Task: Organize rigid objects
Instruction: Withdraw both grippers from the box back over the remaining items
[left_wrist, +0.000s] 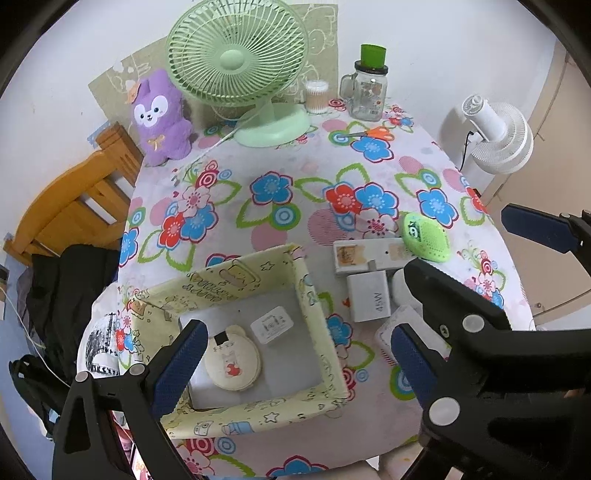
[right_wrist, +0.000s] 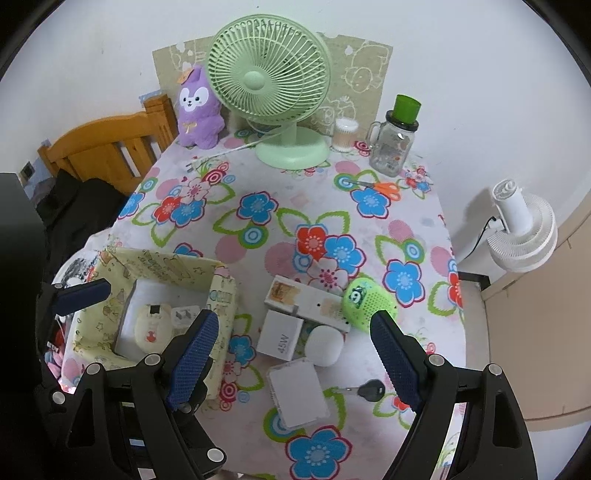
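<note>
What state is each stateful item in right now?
Left gripper: open, empty, over the box.
Right gripper: open, empty.
Fabric storage box: open-topped, holds two items.
Green desk fan: blades not blurred; unplugged.
Mason jar mug: lidded.
Orange scissors: closed.

Bright, even light; fisheye-warped edges

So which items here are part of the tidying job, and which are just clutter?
Job: fabric box, 45W charger, long white box, green speaker, white puck, flat white case, key.

Lying about: green fan, purple plush, jar mug, scissors.
</note>
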